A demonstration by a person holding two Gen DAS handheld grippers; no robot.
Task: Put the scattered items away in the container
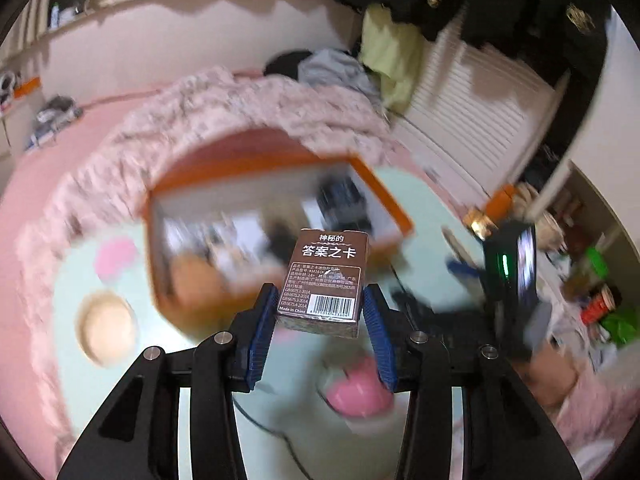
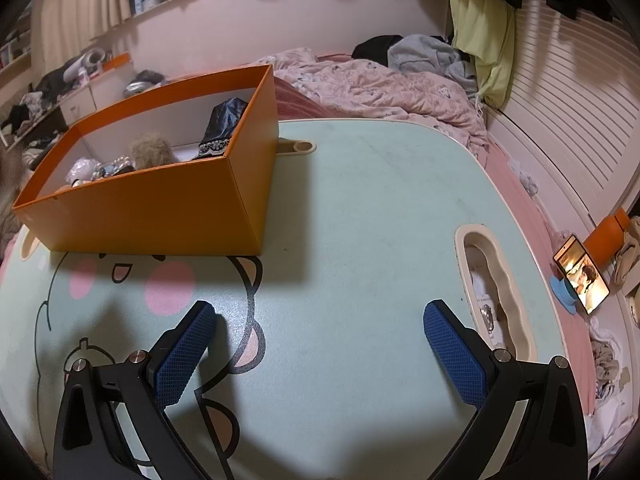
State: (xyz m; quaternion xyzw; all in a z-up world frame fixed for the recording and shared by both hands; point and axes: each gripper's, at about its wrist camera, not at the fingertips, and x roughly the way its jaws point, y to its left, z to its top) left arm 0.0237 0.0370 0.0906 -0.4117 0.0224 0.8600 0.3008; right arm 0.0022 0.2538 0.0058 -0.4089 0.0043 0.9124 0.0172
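Left gripper [image 1: 320, 320]: blue-padded jaws are gripping a small brown shrink-wrapped card deck box [image 1: 326, 276] by its lower end, barcode face toward the camera. Most of the box is projecting forward past the pads. The box is hanging in the air above the pale green cartoon-printed worktop [image 2: 360, 208], just short of the near wall of the orange cardboard box with white interior [image 2: 160, 196]. The left view is blurring heavily around the sharp card box, so the hand appears to be travelling.

Right gripper [image 2: 320, 340]: jaws are standing fully released, nothing between them, hovering over bare worktop.

The orange box is sitting at the far left of the worktop and already holding a dark satin pouch [image 2: 224, 124], a tan fuzzy ball [image 2: 152, 152] and some trinkets.

Risks, as judgement:
- The grip is low on slick wrap; a fast swing could be pivoting or slipping the deck out.
- Releasing early would be dropping it against the near wall, outside the box.
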